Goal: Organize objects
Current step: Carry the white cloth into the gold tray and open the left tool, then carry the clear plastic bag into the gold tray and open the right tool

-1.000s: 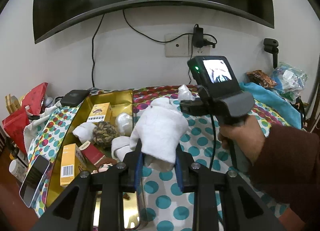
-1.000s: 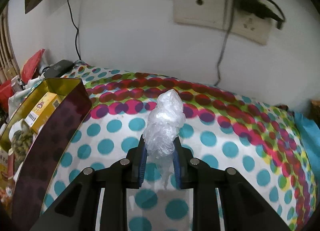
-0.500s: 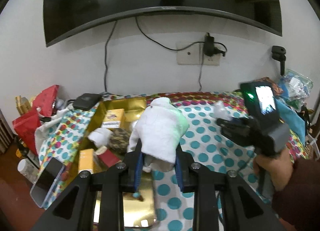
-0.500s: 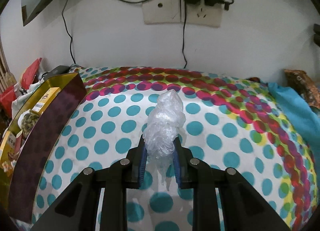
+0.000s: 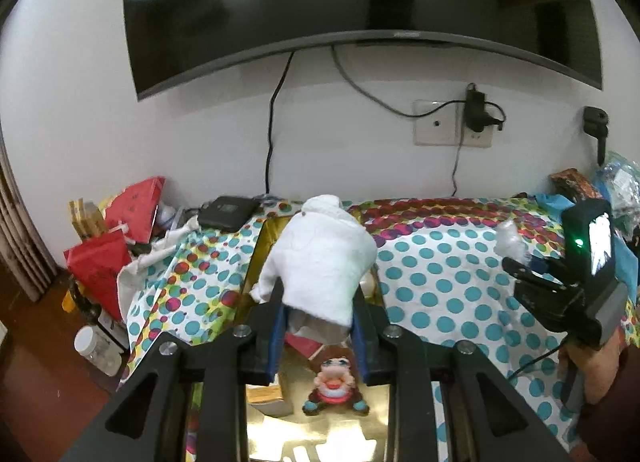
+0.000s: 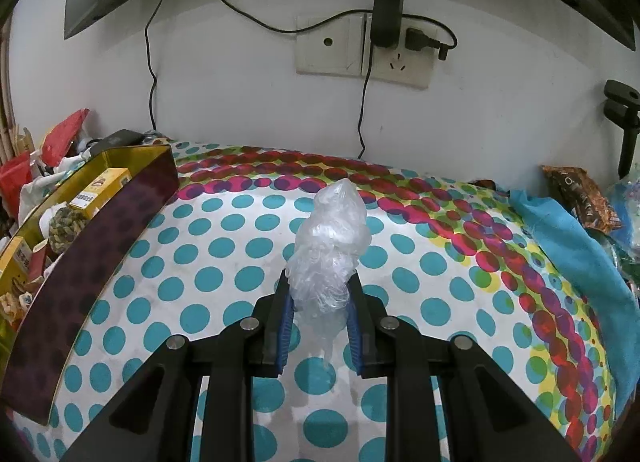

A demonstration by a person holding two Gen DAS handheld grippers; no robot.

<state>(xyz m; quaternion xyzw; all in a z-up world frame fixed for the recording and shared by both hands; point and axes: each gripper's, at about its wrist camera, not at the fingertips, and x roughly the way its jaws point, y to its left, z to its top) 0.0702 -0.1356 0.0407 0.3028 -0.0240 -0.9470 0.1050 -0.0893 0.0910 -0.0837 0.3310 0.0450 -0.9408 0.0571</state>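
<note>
My left gripper (image 5: 319, 294) is shut on a white folded cloth (image 5: 320, 258), held above the gold tin box (image 5: 332, 434). Below it inside the box lie a small doll figure (image 5: 335, 380), a red packet and a cardboard box. My right gripper (image 6: 320, 288) is shut on a crumpled clear plastic bag (image 6: 330, 246) over the polka-dot tablecloth (image 6: 400, 282). In the left wrist view the right gripper (image 5: 520, 262) shows at the right edge, held by a hand (image 5: 592, 370), with the plastic bag (image 5: 510, 244) at its tip. The gold tin box (image 6: 92, 218) lies to the left in the right wrist view.
A television (image 5: 360, 2) hangs on the wall above a socket (image 6: 360, 50) with a plugged charger. Red bags (image 5: 116, 246), a black device (image 5: 228, 212) and a jar (image 5: 98, 350) crowd the left side. A blue cloth (image 6: 576, 254) and snack packets (image 6: 580, 198) lie at the right.
The left gripper has pulled back and risen with the cloth, so the near end of the box with the doll now shows. The right gripper has drawn back to the right with the bag.
</note>
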